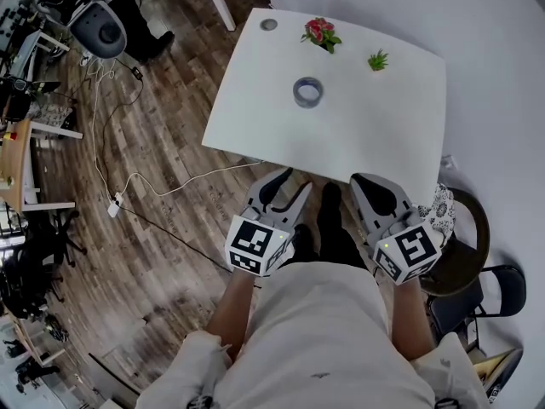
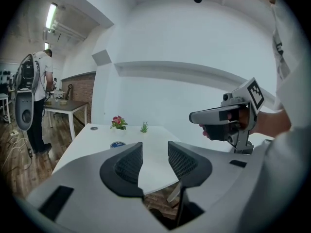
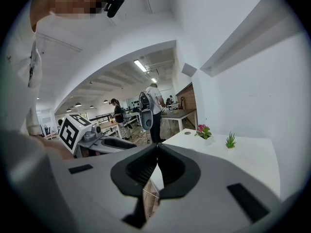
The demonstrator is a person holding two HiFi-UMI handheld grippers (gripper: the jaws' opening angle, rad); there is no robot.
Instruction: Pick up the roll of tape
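Observation:
The roll of tape is a grey-blue ring lying flat near the middle of the white table; in the left gripper view the roll of tape shows small, far ahead of the jaws. My left gripper is held in front of the person's body, short of the table's near edge, open with nothing between its jaws. My right gripper hangs beside it, shut and empty, its tips meeting. In the left gripper view the right gripper shows at the right.
A red flower and a small green plant stand at the table's far side, and a round grommet sits at its far left corner. A chair is at the right. Cables run over the wooden floor at the left.

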